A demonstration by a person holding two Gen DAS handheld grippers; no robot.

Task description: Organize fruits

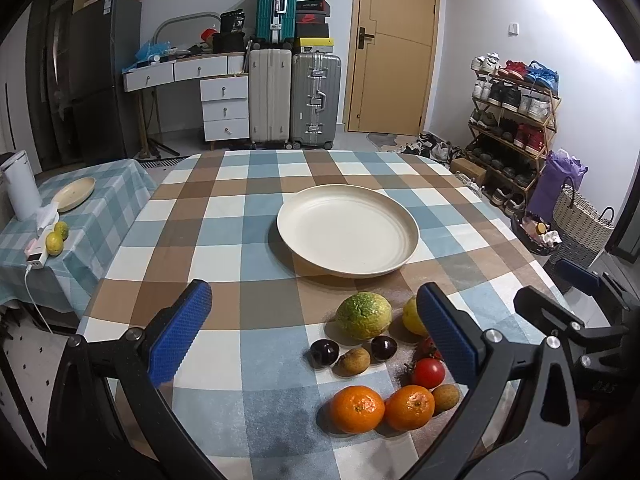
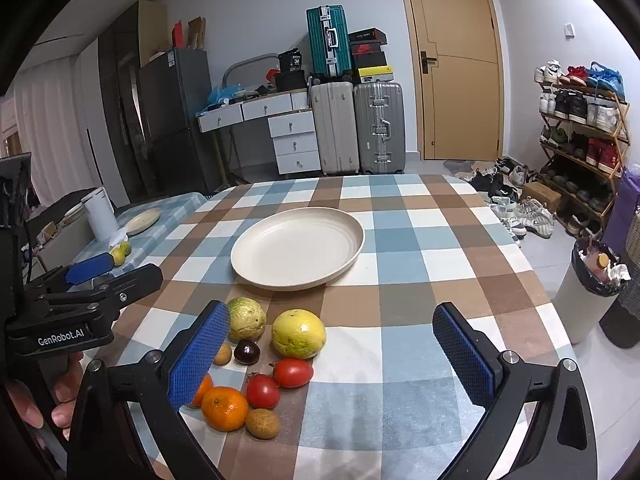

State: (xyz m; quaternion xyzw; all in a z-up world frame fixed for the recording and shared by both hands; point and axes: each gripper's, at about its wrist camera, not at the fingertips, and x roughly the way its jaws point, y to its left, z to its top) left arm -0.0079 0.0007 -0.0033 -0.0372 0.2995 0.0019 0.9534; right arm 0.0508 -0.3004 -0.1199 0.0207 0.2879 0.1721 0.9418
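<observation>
On the checked table (image 1: 224, 216) stands one cream plate (image 1: 348, 232), near the middle, with nothing in it. All the fruits lie in one group between the plate and the near edge of the table — none is on the plate.

The count, taken from both views: one green-yellow citrus (image 1: 363, 315), one yellow citrus (image 2: 298, 333), two dark plums (image 1: 324, 353) (image 1: 384, 347), two red tomatoes (image 2: 293, 372) (image 2: 262, 391), two orange mandarins (image 1: 357, 409) (image 1: 409, 407) and two small brown fruits (image 1: 352, 361) (image 1: 445, 396). The two mandarins touch each other and lie nearest to the near edge; the two large citrus lie nearest to the plate.

The left hand-held gripper (image 1: 314, 334) hangs over the near part of the table with its two blue fingers (image 1: 180, 332) wide apart, holding nothing. The right hand-held gripper (image 2: 332, 354) has its fingers spread too — it also holds nothing; its left finger (image 2: 199, 354) partly hides one mandarin.

On the small side table (image 1: 100, 192) at the left lie a second plate (image 1: 74, 194) and two green-yellow fruits (image 1: 55, 243).
</observation>
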